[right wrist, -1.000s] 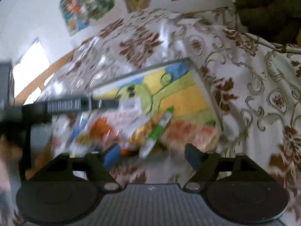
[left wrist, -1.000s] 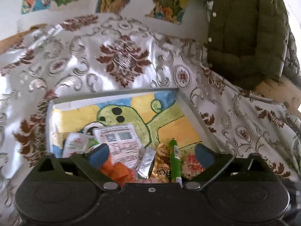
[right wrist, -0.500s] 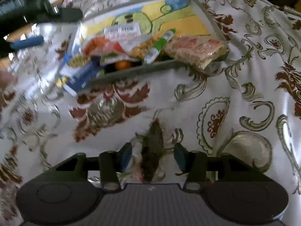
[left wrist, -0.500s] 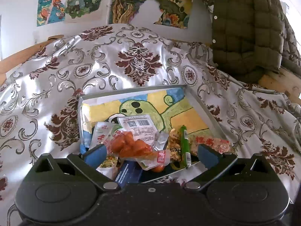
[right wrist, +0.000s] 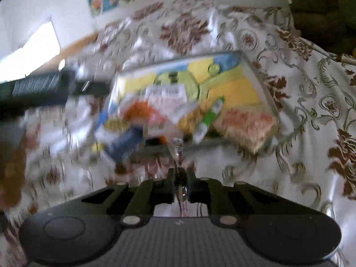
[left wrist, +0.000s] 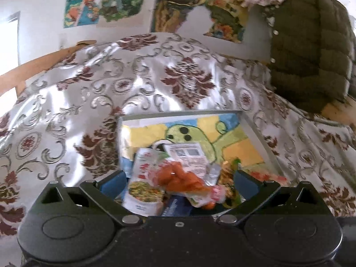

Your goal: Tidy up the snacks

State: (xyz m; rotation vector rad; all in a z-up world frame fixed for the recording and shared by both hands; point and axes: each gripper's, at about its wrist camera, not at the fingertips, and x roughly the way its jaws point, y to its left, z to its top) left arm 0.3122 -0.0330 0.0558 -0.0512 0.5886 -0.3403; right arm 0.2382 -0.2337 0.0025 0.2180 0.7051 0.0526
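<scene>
A shallow grey tray (left wrist: 260,138) with a green cartoon picture on its floor lies on the patterned cloth. Its near end holds several snacks: an orange packet (left wrist: 178,175), a white labelled packet (left wrist: 187,153), a vegetable-print packet (left wrist: 144,191), a green tube (right wrist: 209,115) and a pinkish packet (right wrist: 247,126). My left gripper (left wrist: 178,178) hovers open above this pile and grips nothing. In front of the tray's (right wrist: 262,84) near rim, my right gripper (right wrist: 180,175) has its jaws closing. A thin, shiny small snack packet (right wrist: 178,146) stands edge-on, pinched between them.
The shiny white cloth with maroon ornaments (left wrist: 178,77) covers the whole surface. An olive padded jacket (left wrist: 311,44) hangs at the back right, and posters (left wrist: 102,2) are on the wall. The left tool's black body (right wrist: 40,86) reaches in from the left of the right wrist view.
The right gripper closed on a small dark packet lying on the cloth in front of the tray and now holds it up off the cloth. The left gripper drew back from the tray, still open.
</scene>
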